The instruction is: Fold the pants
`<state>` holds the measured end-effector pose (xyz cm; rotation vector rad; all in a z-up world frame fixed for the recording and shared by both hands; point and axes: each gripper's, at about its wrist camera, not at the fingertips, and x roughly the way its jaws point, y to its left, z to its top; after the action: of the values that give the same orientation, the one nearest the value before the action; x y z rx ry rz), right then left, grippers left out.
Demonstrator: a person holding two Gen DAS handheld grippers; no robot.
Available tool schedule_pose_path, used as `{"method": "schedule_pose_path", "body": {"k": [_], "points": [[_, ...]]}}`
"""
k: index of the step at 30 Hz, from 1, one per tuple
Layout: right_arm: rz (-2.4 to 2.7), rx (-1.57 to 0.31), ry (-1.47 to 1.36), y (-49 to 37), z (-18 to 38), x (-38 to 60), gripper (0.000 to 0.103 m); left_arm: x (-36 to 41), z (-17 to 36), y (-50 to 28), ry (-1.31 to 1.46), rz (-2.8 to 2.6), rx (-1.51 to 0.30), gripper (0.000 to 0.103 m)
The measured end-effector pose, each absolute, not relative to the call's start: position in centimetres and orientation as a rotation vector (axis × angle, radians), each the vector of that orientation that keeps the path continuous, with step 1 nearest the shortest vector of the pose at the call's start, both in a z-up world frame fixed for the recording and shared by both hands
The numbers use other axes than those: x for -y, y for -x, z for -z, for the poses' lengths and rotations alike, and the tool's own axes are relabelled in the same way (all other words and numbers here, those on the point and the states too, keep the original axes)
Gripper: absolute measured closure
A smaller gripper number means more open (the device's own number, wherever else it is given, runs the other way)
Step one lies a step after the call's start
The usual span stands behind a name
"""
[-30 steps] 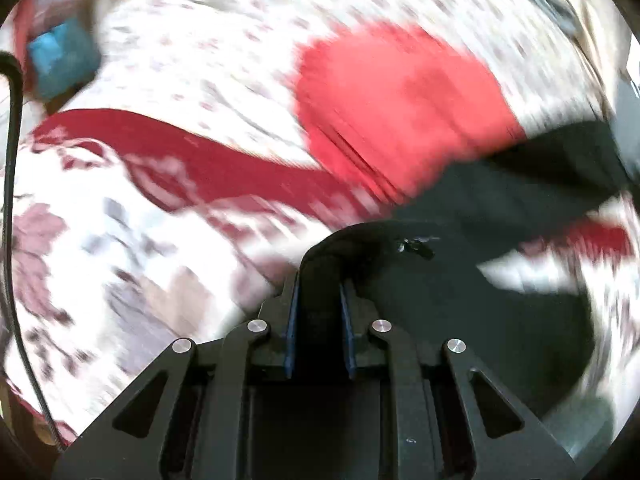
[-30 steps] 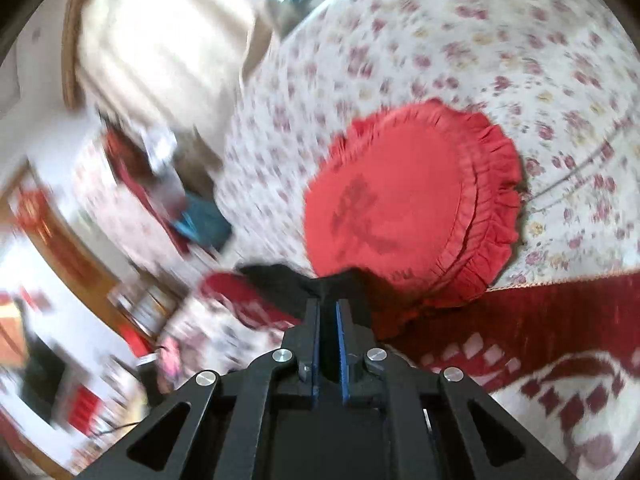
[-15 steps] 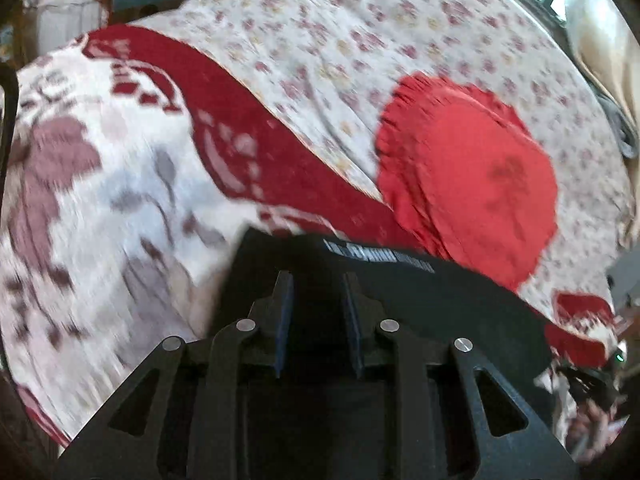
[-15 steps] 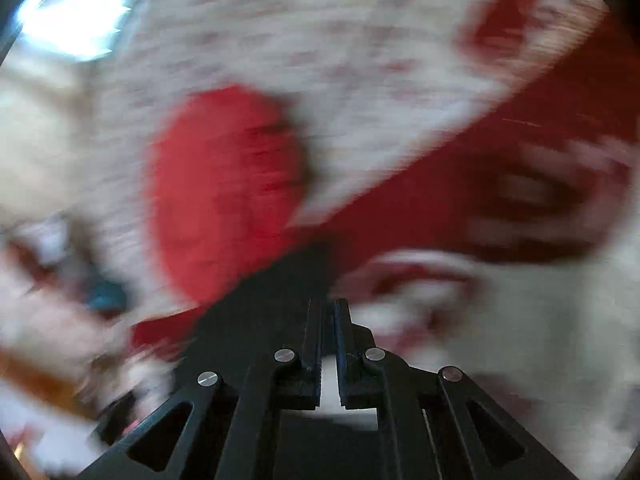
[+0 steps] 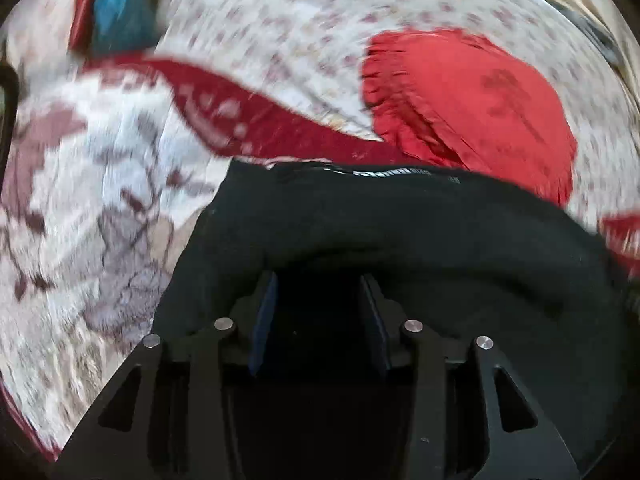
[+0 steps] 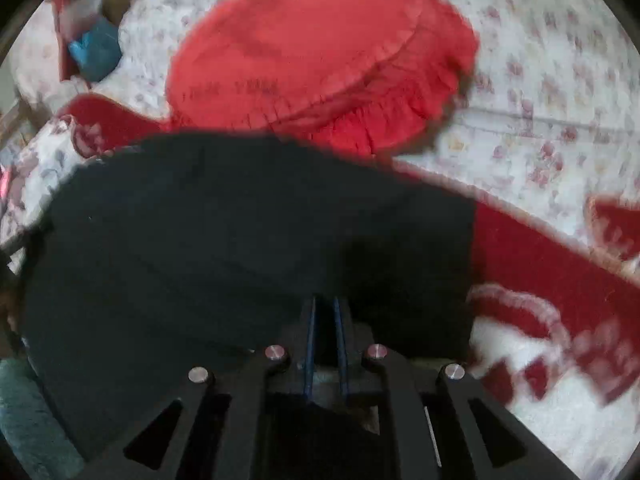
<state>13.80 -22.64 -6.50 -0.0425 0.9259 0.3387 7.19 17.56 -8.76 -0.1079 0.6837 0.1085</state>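
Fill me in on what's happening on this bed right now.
A person is folding black pants on a floral and red blanket, with a handheld gripper in each hand. The left gripper has just been opening, and its pads now stand apart with dark cloth slack between them. The right gripper is pinched nearly shut on the pants' edge. A red ruffled cushion lies just beyond.
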Motion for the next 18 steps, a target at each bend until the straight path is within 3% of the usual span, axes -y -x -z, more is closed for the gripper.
{"method": "schedule_pose_path", "body": {"k": [7,9,13,18], "points": [[-0.379,-0.871,-0.109,-13.7,7.0,24.8,0.093,-17.8,8.7,-7.3,0.117,-0.101,-0.687,0.058],[-0.404,-0.877,-0.121,-13.5,7.2,24.8,0.087,-17.8,8.7,-7.4,0.117,-0.097,-0.689,0.056],[-0.480,-0.862,-0.112,-12.1,6.8,23.2,0.059,-17.6,8.8,-7.7,0.113,-0.089,-0.695,0.052],[-0.507,-0.856,-0.097,-12.0,6.8,22.7,0.049,-17.5,8.8,-7.8,0.112,-0.086,-0.697,0.051]]}}
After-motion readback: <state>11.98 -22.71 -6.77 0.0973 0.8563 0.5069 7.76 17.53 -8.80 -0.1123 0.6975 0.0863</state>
